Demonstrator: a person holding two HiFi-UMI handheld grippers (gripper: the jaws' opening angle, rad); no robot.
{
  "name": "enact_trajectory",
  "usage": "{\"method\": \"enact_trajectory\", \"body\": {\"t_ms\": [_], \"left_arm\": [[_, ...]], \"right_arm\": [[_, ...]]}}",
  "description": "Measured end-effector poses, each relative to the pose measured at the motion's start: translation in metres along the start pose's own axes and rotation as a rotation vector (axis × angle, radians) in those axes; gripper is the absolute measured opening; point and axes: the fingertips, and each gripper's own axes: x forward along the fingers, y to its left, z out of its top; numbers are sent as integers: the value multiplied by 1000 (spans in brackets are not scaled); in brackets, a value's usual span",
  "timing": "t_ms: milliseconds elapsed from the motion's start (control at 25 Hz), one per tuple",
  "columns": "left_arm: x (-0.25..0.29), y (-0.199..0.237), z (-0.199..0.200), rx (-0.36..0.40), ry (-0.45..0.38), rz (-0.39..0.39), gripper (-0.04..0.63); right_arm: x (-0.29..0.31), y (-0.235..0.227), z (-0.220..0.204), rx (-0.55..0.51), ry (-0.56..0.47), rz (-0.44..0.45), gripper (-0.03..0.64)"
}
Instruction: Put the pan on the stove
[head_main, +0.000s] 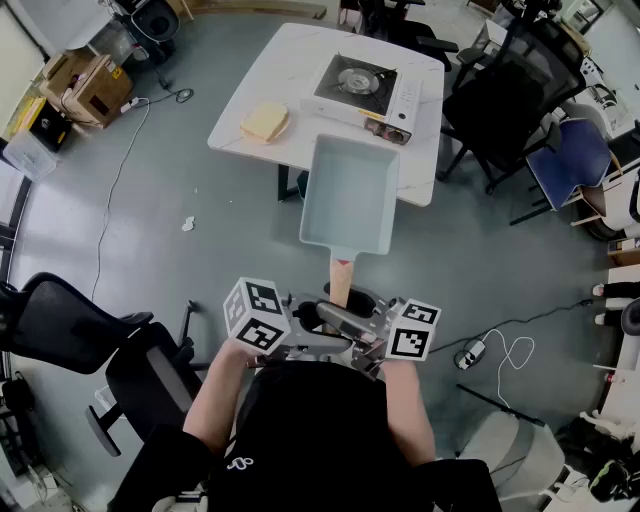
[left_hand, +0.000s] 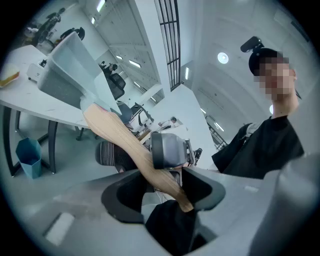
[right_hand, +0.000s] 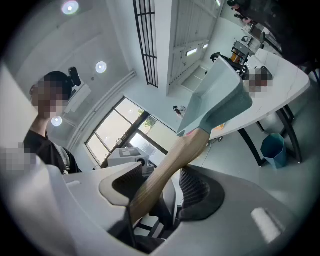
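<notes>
Two grippers stood nose to nose at the person's waist, and one rectangular pale-blue pan (head_main: 350, 195) hung in the air in front of them, over the floor (head_main: 150, 230) and just short of the table's near edge. Its long axis ran straight away from the person: the wooden handle (head_main: 341, 278) pointed back at the body, the pan's far end pointed at the table (head_main: 300, 60), and the open side faced up.

The right gripper (right_hand: 162, 190) was clamped on the handle, one jaw pressed to each side of the wood. The left gripper (left_hand: 165, 192) stood wide open; the handle's tip crossed the gap at a slant and lay close by one jaw, while the other jaw was clear of it.

One white table carried one portable stove (head_main: 362, 85) at its far right corner and one yellow slab of food (head_main: 265, 122) near its left edge — the two were well apart. One blue bin (left_hand: 29, 157) stood under the table.

Grey floor ran all round, with loose cables (head_main: 115, 190) on it. Several office chairs (head_main: 510, 80) stood about the room, and cardboard boxes (head_main: 85, 80) sat off to the far left.
</notes>
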Motion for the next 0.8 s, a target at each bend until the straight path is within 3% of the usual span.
{"method": "enact_trajectory", "body": {"t_ms": [800], "left_arm": [[-19,10,-1,11,17,-7,235]], "right_arm": [[20,-7,1,-4,-19,-12,241]]}}
